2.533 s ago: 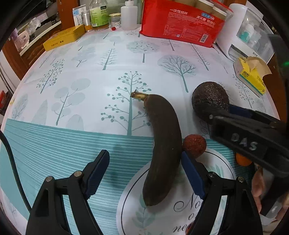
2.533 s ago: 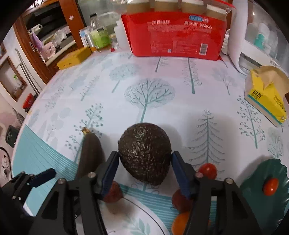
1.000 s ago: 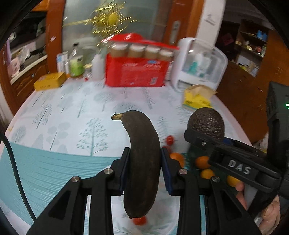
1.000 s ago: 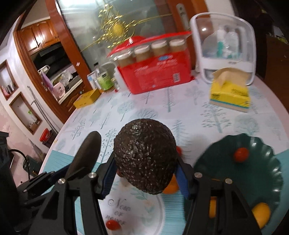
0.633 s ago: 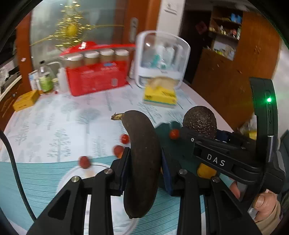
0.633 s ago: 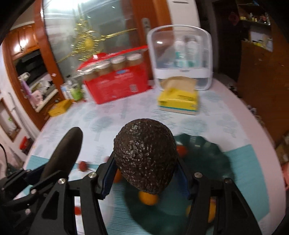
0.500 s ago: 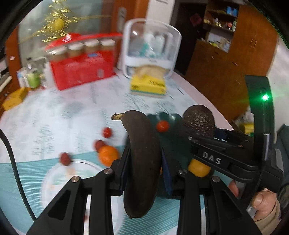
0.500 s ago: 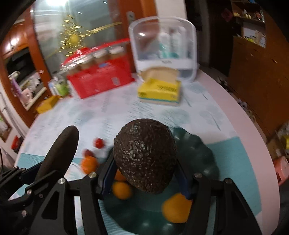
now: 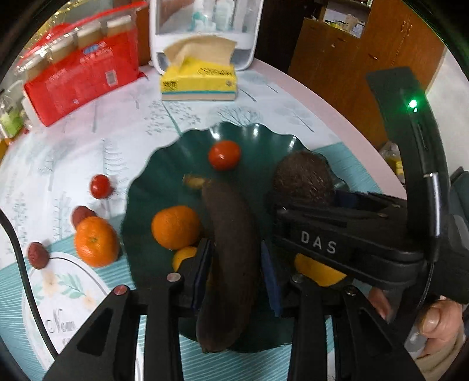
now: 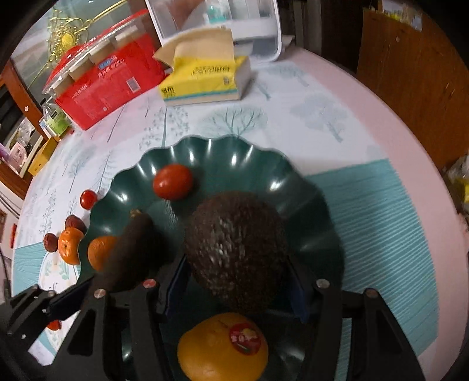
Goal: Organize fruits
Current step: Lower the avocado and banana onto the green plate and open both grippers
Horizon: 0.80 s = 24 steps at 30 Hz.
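Observation:
My left gripper (image 9: 234, 272) is shut on a dark brown banana (image 9: 231, 249) and holds it over the dark green scalloped plate (image 9: 140, 187). My right gripper (image 10: 237, 281) holds a dark avocado (image 10: 234, 249) between its pads over the same plate (image 10: 316, 211); the avocado looks blurred. The plate holds a red tomato (image 10: 173, 181), oranges (image 9: 176, 227) and a stickered orange (image 10: 222, 348). The right gripper also shows in the left wrist view (image 9: 346, 234), beside the banana.
Left of the plate lie an orange (image 9: 95, 241), a small tomato (image 9: 99, 186) and red dates (image 9: 38, 255) on the tree-print cloth. A yellow tissue box (image 9: 199, 77), red package (image 9: 79, 70) and white organizer (image 9: 205, 26) stand behind. The table edge (image 10: 410, 137) curves at right.
Both grippers have carried the banana and avocado to the right from the round mat and lowered them over the green plate. Both stay shut on their fruit.

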Tool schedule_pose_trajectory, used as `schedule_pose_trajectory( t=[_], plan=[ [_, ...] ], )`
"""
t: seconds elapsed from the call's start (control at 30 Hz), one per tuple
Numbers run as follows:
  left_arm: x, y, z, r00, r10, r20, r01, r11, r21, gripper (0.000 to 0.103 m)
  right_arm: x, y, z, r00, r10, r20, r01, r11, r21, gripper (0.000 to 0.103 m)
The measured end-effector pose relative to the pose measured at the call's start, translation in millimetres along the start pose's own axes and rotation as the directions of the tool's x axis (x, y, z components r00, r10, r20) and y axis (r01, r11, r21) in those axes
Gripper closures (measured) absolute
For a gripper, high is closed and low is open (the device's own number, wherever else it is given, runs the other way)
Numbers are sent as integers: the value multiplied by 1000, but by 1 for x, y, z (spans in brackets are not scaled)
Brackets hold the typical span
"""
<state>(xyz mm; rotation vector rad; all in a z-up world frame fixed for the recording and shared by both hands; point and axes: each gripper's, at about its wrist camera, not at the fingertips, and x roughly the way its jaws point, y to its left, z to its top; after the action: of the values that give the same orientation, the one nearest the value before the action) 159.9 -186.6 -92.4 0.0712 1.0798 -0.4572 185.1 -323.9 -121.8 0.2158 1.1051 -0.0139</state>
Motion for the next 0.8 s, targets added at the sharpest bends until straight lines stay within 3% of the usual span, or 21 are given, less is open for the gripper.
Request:
schedule_pose_trajectory(
  t=[0.03, 0.1, 0.13, 0.3, 0.53, 0.8],
  plan=[
    [-1, -1, 0, 1000, 10, 9, -10, 1000, 6, 62, -1, 0, -1, 1000, 0, 11, 0, 1000, -6, 42],
    [-7, -5, -1, 998, 49, 35, -50, 998, 31, 33, -2, 3, 0, 1000, -11, 23, 12, 1000, -21, 42],
    [-11, -6, -1, 996, 68, 54, -70, 997, 39, 30, -4, 4, 0, 999, -16, 31, 17, 1000, -26, 41],
    [-20, -8, 1, 986, 159, 51, -162, 985, 59, 29, -9, 10, 5, 999, -33, 42, 35, 999, -36, 40],
    [-20, 1, -3, 985, 170, -8, -170, 985, 27, 29, -16, 16, 6, 997, -62, 47, 64, 996, -56, 38],
    [-25, 8, -11, 985, 172, -23, -172, 985, 1, 29, -19, 18, 4, 995, -85, 44, 87, 995, -50, 38]
  ],
)
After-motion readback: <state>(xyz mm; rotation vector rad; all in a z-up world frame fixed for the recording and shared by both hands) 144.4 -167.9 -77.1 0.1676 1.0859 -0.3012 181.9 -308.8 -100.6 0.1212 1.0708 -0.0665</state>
